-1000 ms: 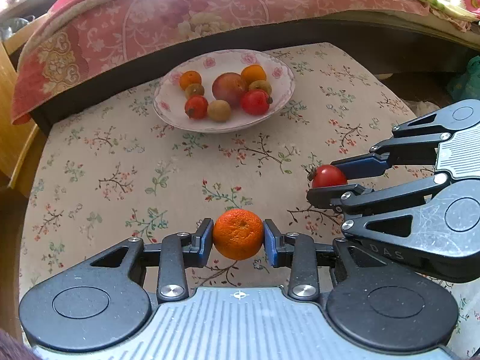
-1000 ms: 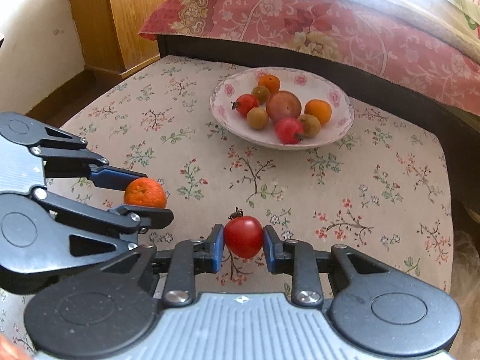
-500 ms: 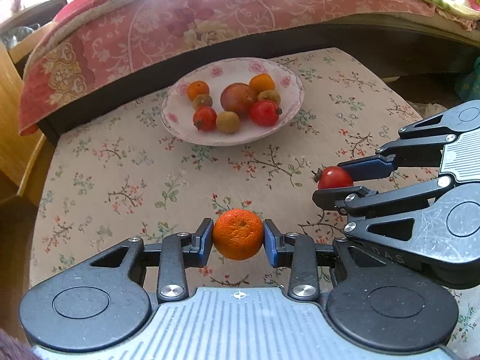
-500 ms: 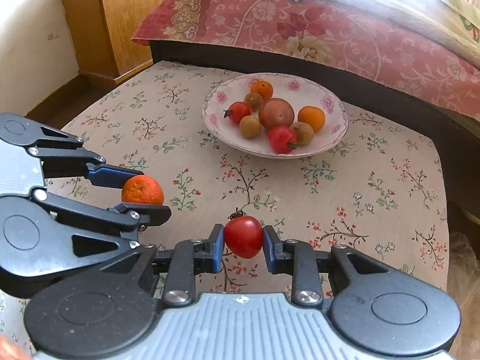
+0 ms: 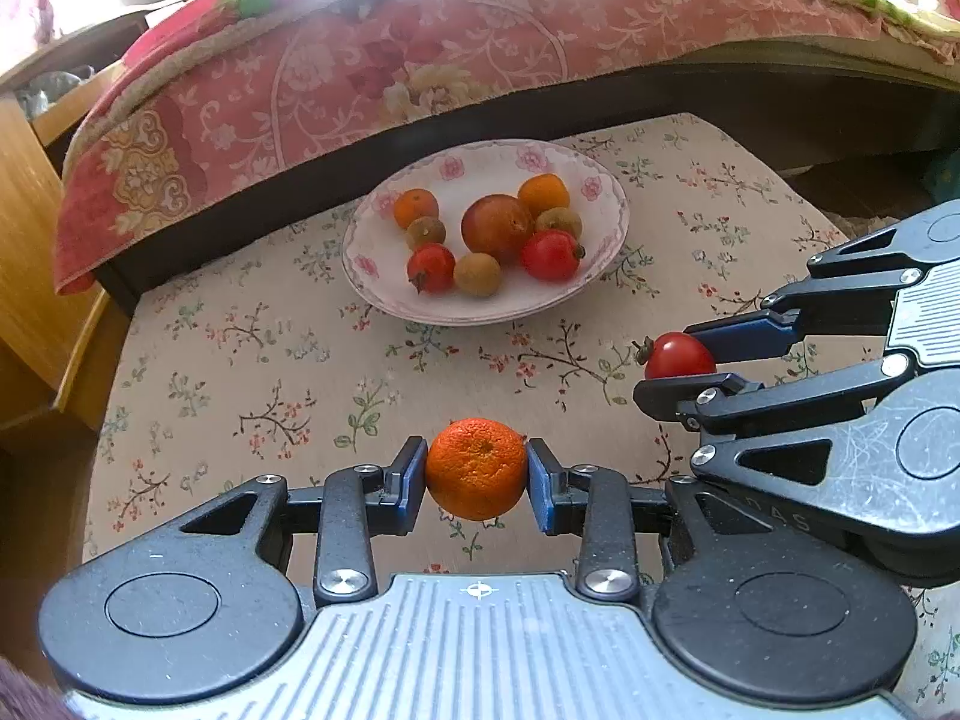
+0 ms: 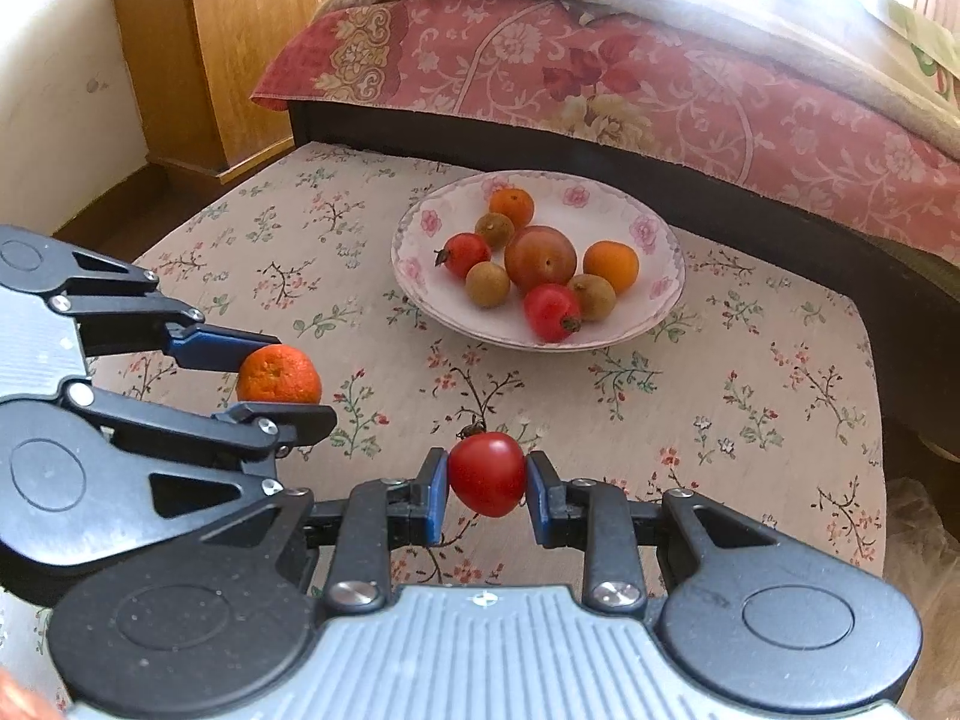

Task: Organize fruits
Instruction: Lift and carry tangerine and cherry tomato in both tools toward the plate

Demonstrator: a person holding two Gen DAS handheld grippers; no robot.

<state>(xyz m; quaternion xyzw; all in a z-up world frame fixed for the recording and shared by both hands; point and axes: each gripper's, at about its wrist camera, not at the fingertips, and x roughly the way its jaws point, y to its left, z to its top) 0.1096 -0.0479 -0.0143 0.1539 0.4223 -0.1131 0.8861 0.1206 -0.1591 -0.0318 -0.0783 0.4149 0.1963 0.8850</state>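
Left gripper (image 5: 477,471): jaws are clamped on a small orange mandarin (image 5: 476,468), one blue pad on each side of it, only a narrow gap between them filled by the fruit. It's held up off the cloth, not resting on anything.

Right gripper (image 6: 487,475): jaws squeezed nearly all the way in on a red tomato (image 6: 486,473), little stem bit poking out up top. Also lifted clear of the surface.

How the two sit: side by side, left one on the left, both tilted downward toward the counter. In the right wrist view the mandarin shows up pinched from the side, just beside the tomato's gripper but not touching it.

Bowl (image 6: 660,312): white with pink flowers round the rim, sits further back on the counter, well apart from both held fruits. Pretty much straight ahead of both grippers.

In the bowl: two orange mandarins, two red tomatoes, one bigger reddish-brown round fruit in the middle, and three small brownish ones I honestly can't identify. They're bunched together, most of them touching.

Counter (image 5: 252,360): covered in a beige cloth with a floral twig print.

Behind: a bed (image 6: 690,90) with a red floral blanket hanging over its dark edge, and a wooden cabinet (image 6: 228,48) off to the left.
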